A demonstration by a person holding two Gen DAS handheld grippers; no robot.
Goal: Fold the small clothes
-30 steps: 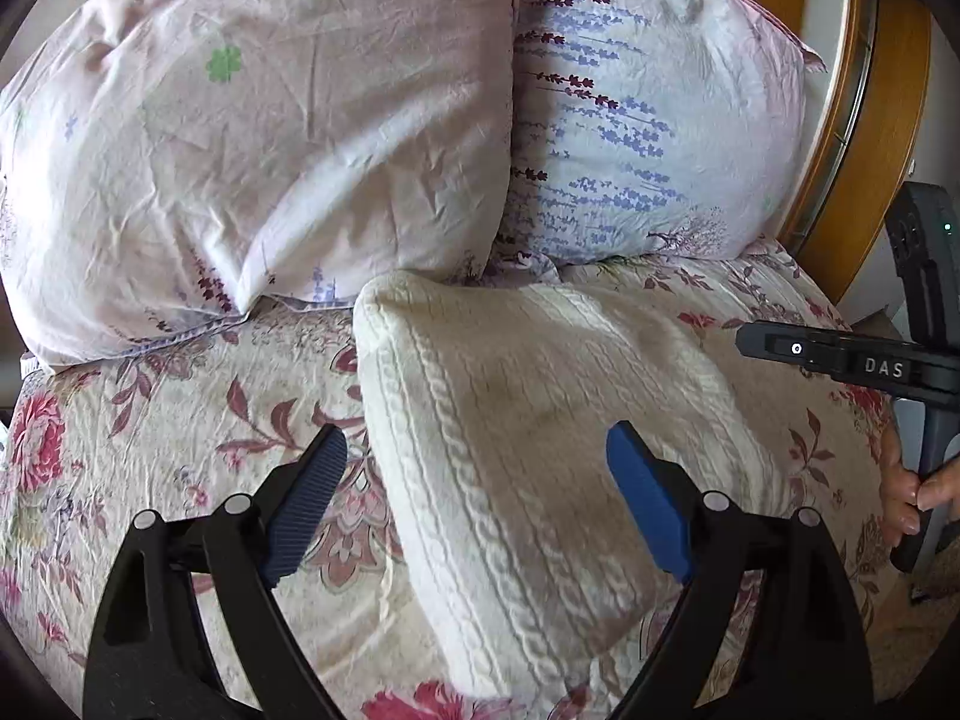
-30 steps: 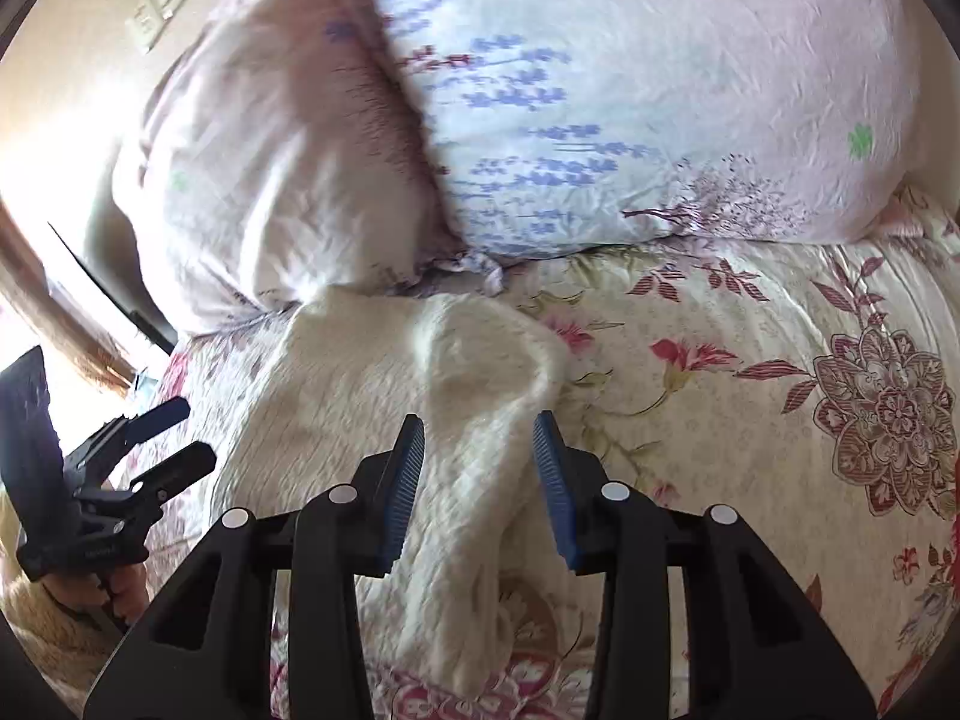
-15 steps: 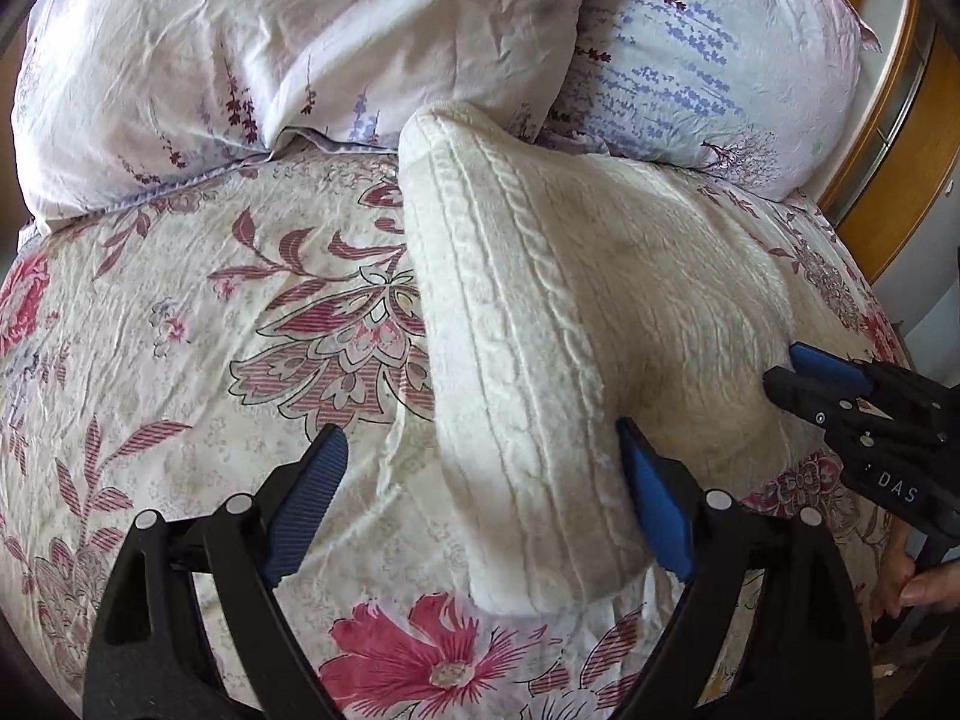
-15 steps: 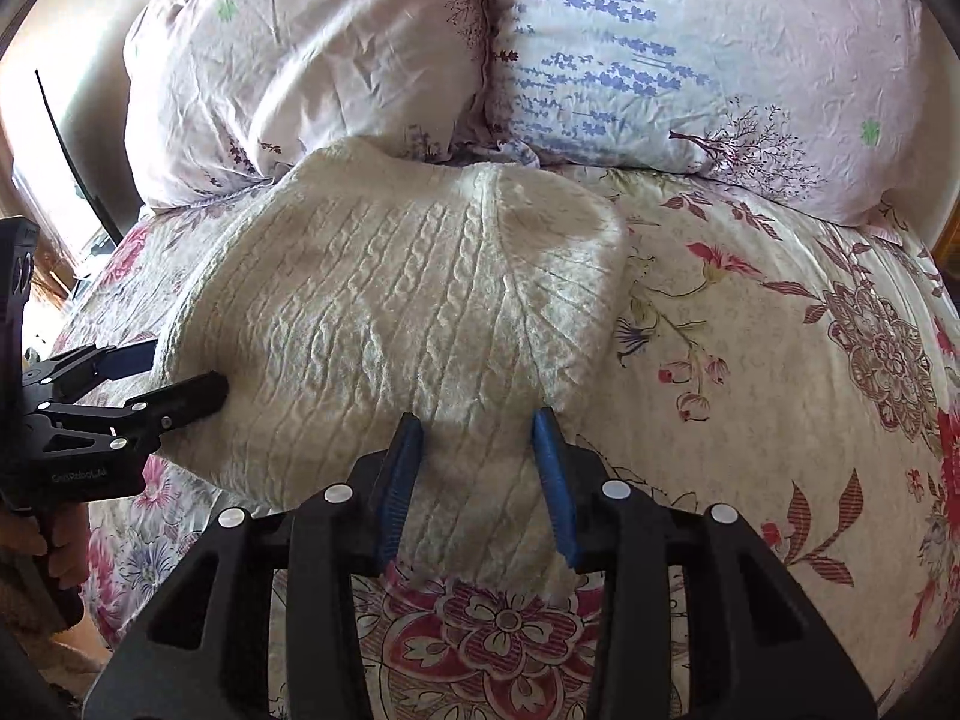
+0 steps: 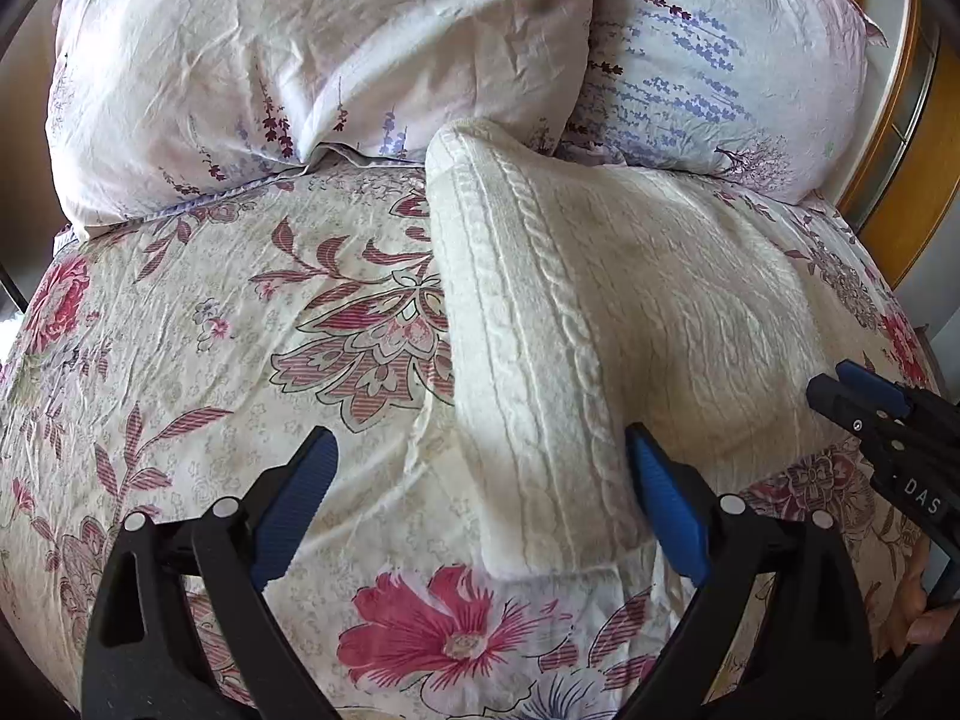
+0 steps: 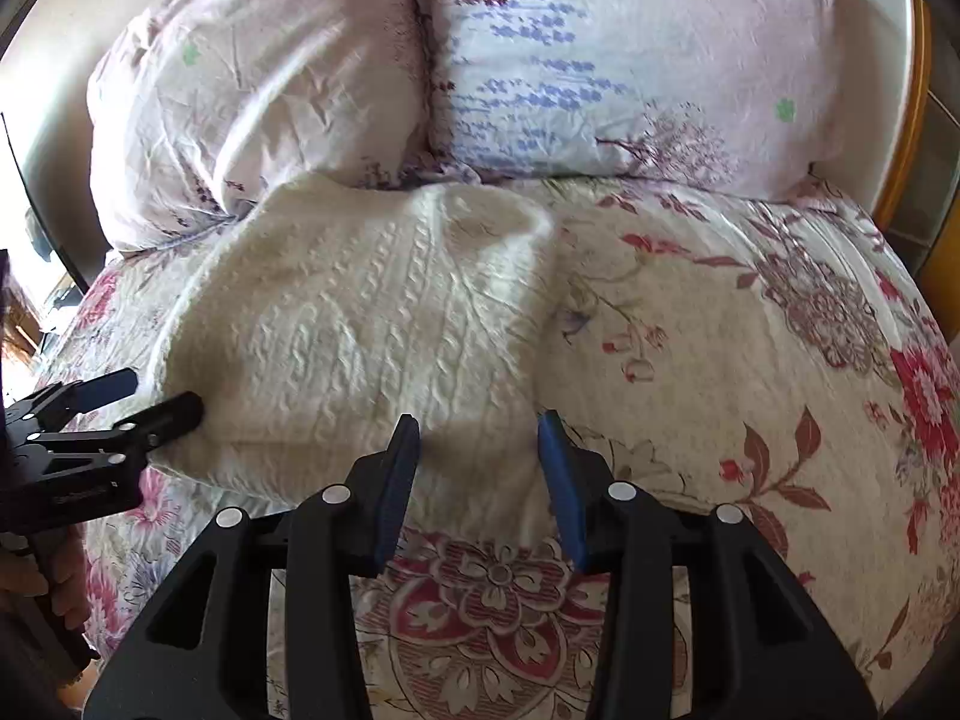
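laying the cream knit garment (image 5: 600, 312) flat on the floral bedspread (image 5: 180, 360), its far end against the pillows (image 5: 300, 48), wants both near corners pinched evenly. left gripper (image 5: 480, 480) has just been opening, jaws spread wide about the garment's near edge without pinching it; right gripper (image 6: 479, 468) has been opening slightly, half spread at the hem, unpinched. compared with a second earlier, both hang lower and nearer the garment.

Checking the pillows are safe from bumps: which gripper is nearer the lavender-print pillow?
Neither is clearly nearer. Left gripper and right gripper both sit at the cream knit's near edge, far from the lavender-print pillow.
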